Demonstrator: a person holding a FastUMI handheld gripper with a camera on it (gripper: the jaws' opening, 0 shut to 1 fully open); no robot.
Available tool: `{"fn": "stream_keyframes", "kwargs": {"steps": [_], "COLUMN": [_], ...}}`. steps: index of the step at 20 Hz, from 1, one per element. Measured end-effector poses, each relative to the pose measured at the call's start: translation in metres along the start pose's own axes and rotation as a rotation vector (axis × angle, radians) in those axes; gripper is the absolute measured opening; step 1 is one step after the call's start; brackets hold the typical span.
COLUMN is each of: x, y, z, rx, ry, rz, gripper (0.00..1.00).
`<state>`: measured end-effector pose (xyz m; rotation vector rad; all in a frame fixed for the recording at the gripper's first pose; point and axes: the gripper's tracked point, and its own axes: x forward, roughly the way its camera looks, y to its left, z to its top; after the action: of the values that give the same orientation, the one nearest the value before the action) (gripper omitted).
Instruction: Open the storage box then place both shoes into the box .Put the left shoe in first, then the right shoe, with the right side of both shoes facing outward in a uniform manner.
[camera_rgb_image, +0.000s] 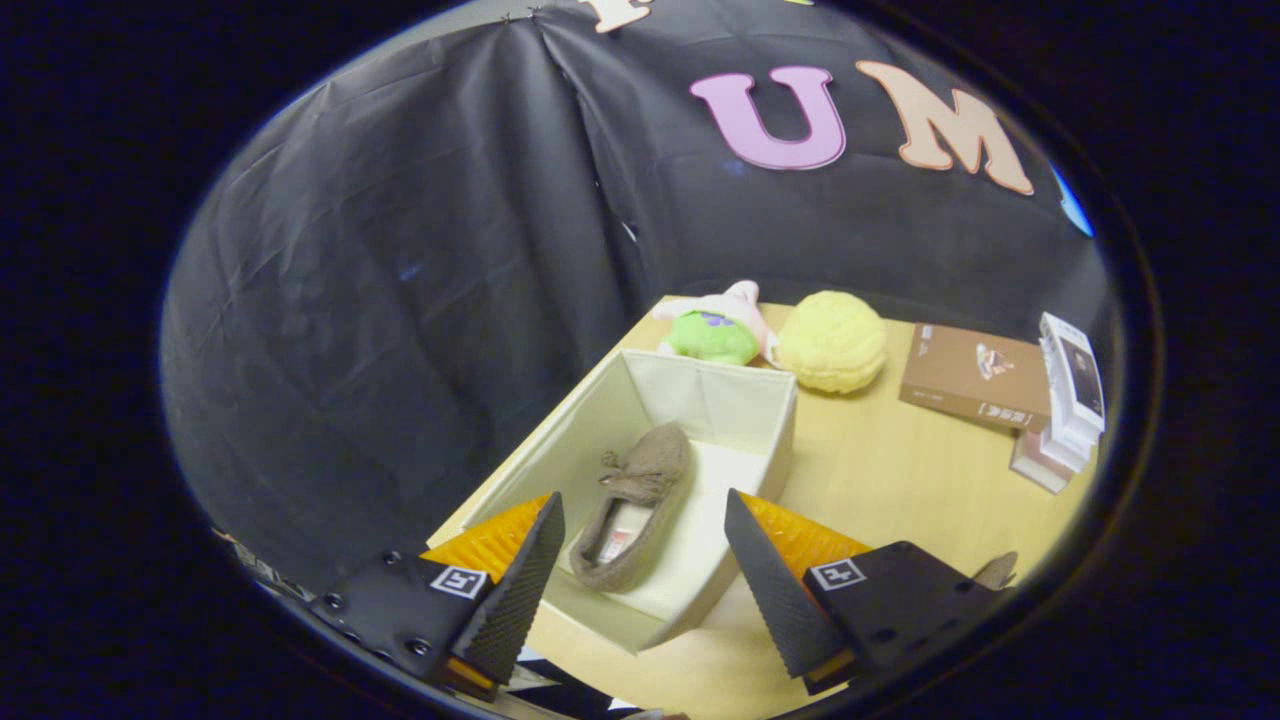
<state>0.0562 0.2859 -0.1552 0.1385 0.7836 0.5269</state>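
Fingers of the gripper (640, 575) stood apart and empty above the open box (745, 405), where one shoe (640, 500) lay inside, toward its left wall. Seemingly the right shoe (997, 570), near right on the table (900, 480), needed fetching next.

light: even, moderately bright overhead | shadows: soft, short on table (900, 470) | glare: none | blur: slight softness, focus fair | distortion: strong fisheye bending at edges
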Motion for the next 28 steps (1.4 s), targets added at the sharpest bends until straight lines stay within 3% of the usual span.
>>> {"fn": "stream_keyframes", "kwargs": {"steps": [18,28], "x": [-0.123,-0.178], "y": [-0.161,-0.243], "z": [-0.029,-0.079], "rx": [-0.067,-0.038], "ry": [-0.117,-0.072], "rz": [-0.298,-0.44], "gripper": [1.0,1.0]}}
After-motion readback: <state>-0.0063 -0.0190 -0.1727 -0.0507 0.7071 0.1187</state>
